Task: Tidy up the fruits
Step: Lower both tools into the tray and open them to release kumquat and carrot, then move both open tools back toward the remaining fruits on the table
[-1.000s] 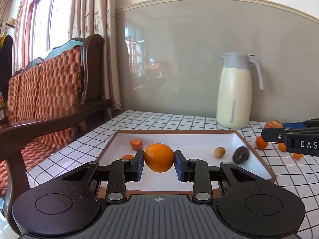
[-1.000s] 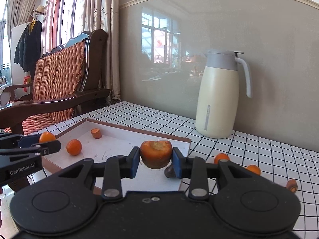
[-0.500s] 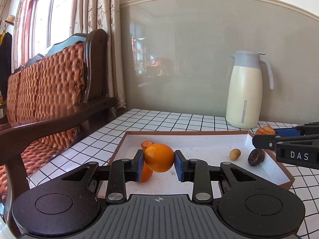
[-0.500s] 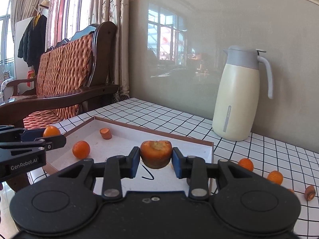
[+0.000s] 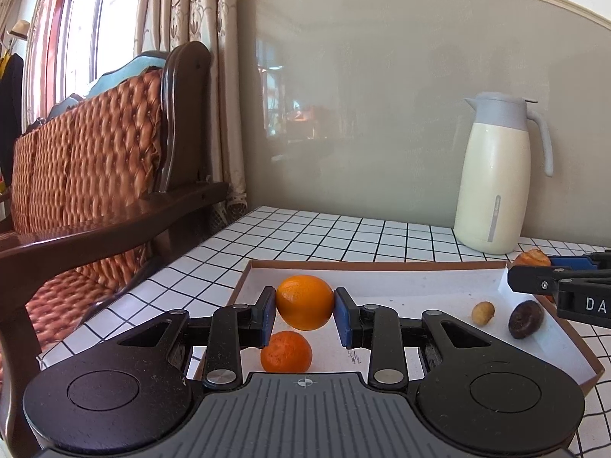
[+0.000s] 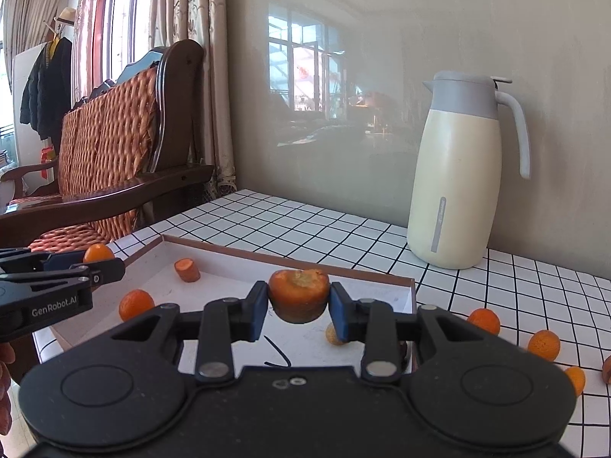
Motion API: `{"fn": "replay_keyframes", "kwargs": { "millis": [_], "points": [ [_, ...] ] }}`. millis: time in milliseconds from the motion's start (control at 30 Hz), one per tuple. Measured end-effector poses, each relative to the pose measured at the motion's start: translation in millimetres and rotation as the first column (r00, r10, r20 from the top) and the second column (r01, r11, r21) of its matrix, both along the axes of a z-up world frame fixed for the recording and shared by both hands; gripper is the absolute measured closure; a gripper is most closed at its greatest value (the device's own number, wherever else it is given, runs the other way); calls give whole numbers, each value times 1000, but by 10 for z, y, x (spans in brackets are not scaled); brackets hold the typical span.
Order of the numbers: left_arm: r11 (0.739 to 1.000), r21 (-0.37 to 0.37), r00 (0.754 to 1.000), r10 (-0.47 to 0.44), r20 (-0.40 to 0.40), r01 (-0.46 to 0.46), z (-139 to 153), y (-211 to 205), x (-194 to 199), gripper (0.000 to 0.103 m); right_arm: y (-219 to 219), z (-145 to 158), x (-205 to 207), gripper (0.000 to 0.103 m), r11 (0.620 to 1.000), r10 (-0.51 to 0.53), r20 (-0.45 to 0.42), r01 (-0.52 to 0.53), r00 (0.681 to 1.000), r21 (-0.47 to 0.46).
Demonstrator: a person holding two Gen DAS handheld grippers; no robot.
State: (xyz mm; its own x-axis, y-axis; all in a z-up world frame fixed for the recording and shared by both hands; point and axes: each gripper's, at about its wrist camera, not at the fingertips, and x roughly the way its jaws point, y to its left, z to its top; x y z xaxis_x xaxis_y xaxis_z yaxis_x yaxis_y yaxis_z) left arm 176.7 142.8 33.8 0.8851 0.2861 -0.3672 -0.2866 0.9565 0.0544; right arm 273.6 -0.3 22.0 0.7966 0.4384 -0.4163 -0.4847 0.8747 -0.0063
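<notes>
My left gripper (image 5: pixel 304 315) is shut on a round orange (image 5: pixel 304 301), held above the left part of the shallow white tray (image 5: pixel 439 282). A mandarin (image 5: pixel 286 352) lies in the tray just below it. My right gripper (image 6: pixel 298 307) is shut on a cut orange piece with a rough brown top (image 6: pixel 298 295), held over the tray (image 6: pixel 244 267). In the tray lie a small yellow fruit (image 5: pixel 483 313), a dark brown fruit (image 5: pixel 526 318) and an orange chunk (image 6: pixel 187 270). The other gripper shows at each view's edge: the right (image 5: pixel 561 278), the left (image 6: pixel 57 278).
A cream thermos jug (image 6: pixel 454 191) stands at the back right on the checked tablecloth. Several small oranges (image 6: pixel 542 343) lie on the cloth right of the tray. A wooden armchair with an orange cushion (image 5: pixel 95 175) stands at the table's left edge. The wall is close behind.
Both grippers have moved across with their fruit still held; the tray and jug have shifted right in both views. The mandarin now shows below the held orange.
</notes>
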Motion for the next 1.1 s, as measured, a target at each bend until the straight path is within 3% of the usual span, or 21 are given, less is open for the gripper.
{"fn": "replay_keyframes", "kwargs": {
  "millis": [667, 700, 733, 767, 800, 867, 1100],
  "points": [
    [999, -36, 998, -18, -63, 16, -160, 77, 562, 70, 176, -68, 523, 76, 998, -6, -68, 2, 998, -58],
    [999, -33, 998, -17, -65, 15, -165, 72, 588, 70, 180, -70, 542, 73, 997, -13, -62, 9, 998, -70],
    [1000, -30, 998, -9, -65, 7, -168, 70, 602, 70, 188, -65, 555, 51, 996, -29, -44, 25, 999, -81],
    [1000, -29, 998, 2, -59, -3, -167, 70, 606, 66, 165, -55, 545, 17, 996, -49, -9, 48, 999, -71],
    [1000, -30, 999, 4, -53, -6, -162, 72, 603, 37, 129, -44, 521, 8, 997, -63, 19, 64, 998, -54],
    [1000, -5, 1000, 22, -9, -22, -144, 69, 550, 0, 93, -29, 540, 8, 996, -73, 16, 73, 997, -47],
    [1000, -5, 1000, 2, -9, -2, -118, 74, 518, 0, 64, -29, 531, 8, 997, -62, 2, 62, 998, -39]
  ]
}}
